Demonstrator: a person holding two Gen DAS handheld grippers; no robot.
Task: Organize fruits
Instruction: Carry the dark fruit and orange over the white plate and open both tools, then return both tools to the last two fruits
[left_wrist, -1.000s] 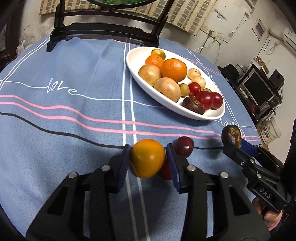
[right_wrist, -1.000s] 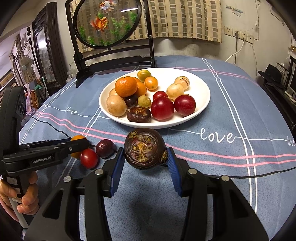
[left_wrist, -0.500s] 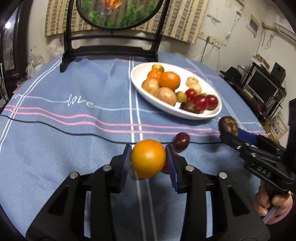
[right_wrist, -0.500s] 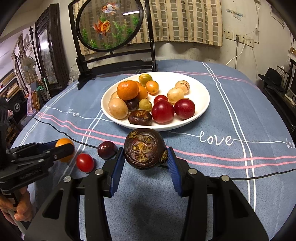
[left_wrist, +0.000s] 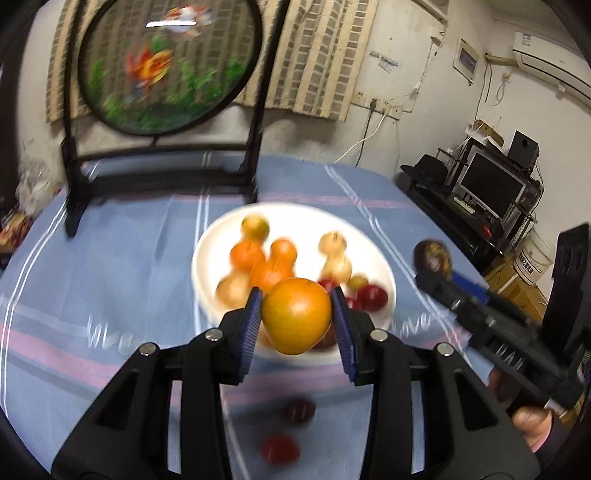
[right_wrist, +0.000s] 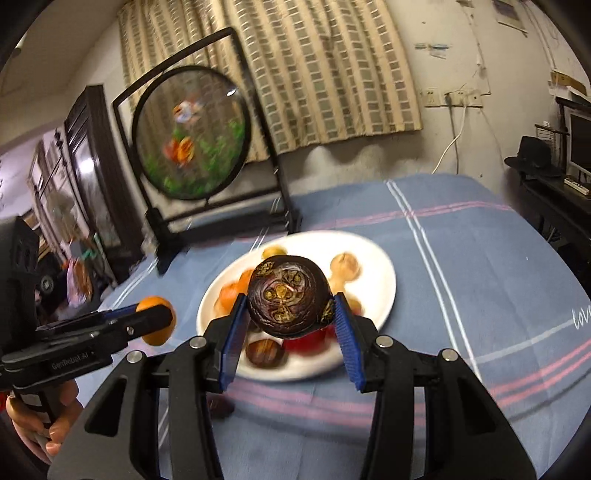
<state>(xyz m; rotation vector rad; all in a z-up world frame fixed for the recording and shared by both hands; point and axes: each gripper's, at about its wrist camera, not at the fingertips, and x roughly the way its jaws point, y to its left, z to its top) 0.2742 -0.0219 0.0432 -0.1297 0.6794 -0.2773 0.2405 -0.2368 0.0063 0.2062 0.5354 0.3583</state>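
Left gripper (left_wrist: 297, 317), jaws clamped on an orange fruit (left_wrist: 296, 320) held in the air above the near rim of the white plate (left_wrist: 384, 266). Right gripper (right_wrist: 290, 312), jaws clamped on a dark purple fruit (right_wrist: 288, 295), likewise raised before the plate. Both fruits are near-round, so no long axis is evident; the purple fruit turns a patterned, yellow-flecked face toward the camera, while the orange one shows no stem or mark from which its orientation could be read. The plate holds a heap of oranges, pale fruits and red fruits, blurred in both views. Two small fruits, one dark (left_wrist: 297, 410) and one red (left_wrist: 279, 448), lie on the blue tablecloth (left_wrist: 122, 258) beneath the left gripper. Judged step: carrying both fruits to the plate. Each is best lowered into a bare patch of white, the far right side appearing freest, and released only once resting, lest it roll off the heap.
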